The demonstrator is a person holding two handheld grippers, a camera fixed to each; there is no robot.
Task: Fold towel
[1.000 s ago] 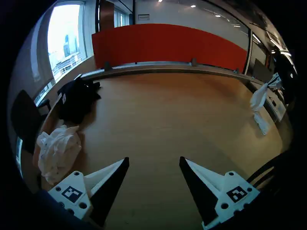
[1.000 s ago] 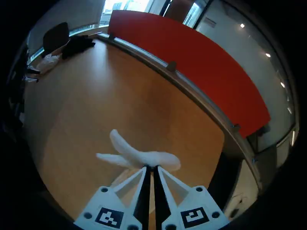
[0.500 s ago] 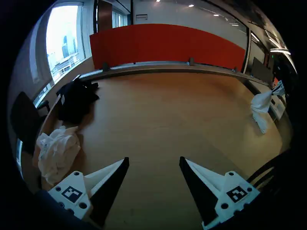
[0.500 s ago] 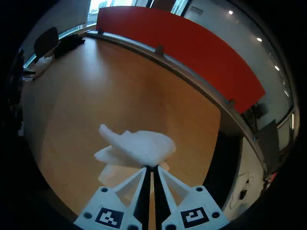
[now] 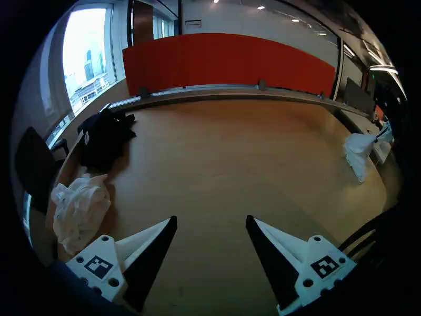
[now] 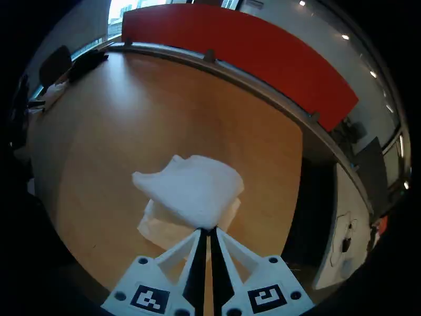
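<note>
A white towel [image 6: 192, 197] hangs from my right gripper [image 6: 207, 231], which is shut on its upper edge; the cloth's lower part rests on the wooden table [image 6: 131, 126] near its right end. In the left gripper view the same towel [image 5: 360, 152] appears small at the table's far right, with the right gripper [image 5: 383, 131] above it. My left gripper [image 5: 210, 224] hovers over the table's near side, its fingers wide apart and nothing between them.
A crumpled white cloth [image 5: 79, 208] lies at the table's left edge, with a black bag or garment [image 5: 105, 137] beyond it. A dark chair [image 5: 31, 166] stands left of the table. A red partition [image 5: 226, 60] runs along the far edge.
My right gripper has lowered the towel toward the table, and the cloth has spread out from a bunched shape. The left gripper has stayed put.
</note>
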